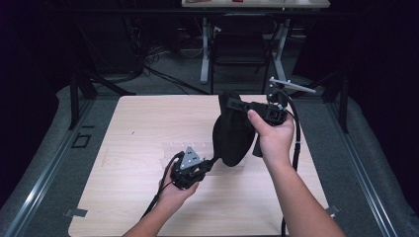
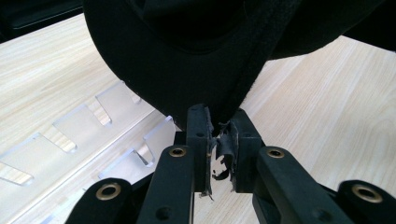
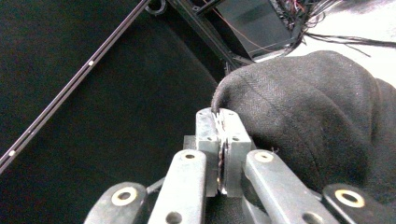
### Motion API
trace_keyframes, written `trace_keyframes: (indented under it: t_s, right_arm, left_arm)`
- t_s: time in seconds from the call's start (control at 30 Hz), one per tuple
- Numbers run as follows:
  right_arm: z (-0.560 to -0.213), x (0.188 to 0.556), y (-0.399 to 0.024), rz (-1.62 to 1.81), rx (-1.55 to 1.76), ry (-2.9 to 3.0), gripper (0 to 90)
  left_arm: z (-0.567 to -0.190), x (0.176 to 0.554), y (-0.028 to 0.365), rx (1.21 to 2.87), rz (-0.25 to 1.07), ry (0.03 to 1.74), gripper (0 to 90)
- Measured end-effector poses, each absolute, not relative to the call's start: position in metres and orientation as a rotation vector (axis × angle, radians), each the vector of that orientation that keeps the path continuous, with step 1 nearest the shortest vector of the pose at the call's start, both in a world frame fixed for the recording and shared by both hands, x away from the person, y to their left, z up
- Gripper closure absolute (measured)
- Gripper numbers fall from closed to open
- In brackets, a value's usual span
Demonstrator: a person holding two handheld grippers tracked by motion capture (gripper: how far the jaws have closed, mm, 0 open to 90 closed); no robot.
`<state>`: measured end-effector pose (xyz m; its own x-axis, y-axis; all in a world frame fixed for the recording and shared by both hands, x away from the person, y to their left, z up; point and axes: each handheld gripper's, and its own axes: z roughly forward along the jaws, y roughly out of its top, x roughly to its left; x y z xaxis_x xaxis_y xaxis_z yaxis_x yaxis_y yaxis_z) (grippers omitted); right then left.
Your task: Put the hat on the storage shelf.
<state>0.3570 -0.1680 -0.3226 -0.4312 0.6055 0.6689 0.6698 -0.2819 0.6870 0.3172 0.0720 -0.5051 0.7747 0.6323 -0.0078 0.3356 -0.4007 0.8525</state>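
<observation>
— High view?
— A black cloth (image 1: 232,136) hangs above the table (image 1: 138,143) between the left gripper (image 1: 210,162) and right gripper (image 1: 240,105).
— Left gripper view?
— Jaws pinch the cloth's lower edge.
— Right gripper view?
— Jaws clamped on its top fold.

Bare wood is left open across the front and left of the table (image 1: 123,197). The centre is blocked by a black cap (image 1: 232,133) hung between both grippers, and by what appears to be a clear slotted rack (image 2: 88,135) lying flat beneath it.
</observation>
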Motion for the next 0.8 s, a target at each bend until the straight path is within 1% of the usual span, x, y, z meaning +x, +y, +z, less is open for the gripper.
trace_keyframes:
  t_s: [0.27, 0.53, 0.77, 0.8]
  right_arm:
    - [-0.324, 0.36, -0.156, -1.824, -1.604, -1.85, 87.9]
    - [-0.325, 0.361, -0.147, -1.822, -1.538, -1.843, 86.2]
    - [-0.324, 0.358, -0.156, -1.839, -1.539, -1.84, 86.8]
    - [-0.324, 0.358, -0.158, -1.84, -1.544, -1.838, 86.8]
  left_arm:
    - [-0.51, 0.316, 0.076, 2.014, 0.399, 0.733, 82.7]
    - [-0.513, 0.311, 0.075, 2.024, 0.468, 0.714, 84.6]
    - [-0.519, 0.31, 0.078, 2.033, 0.5, 0.728, 85.8]
    - [-0.521, 0.31, 0.079, 2.03, 0.489, 0.737, 85.8]
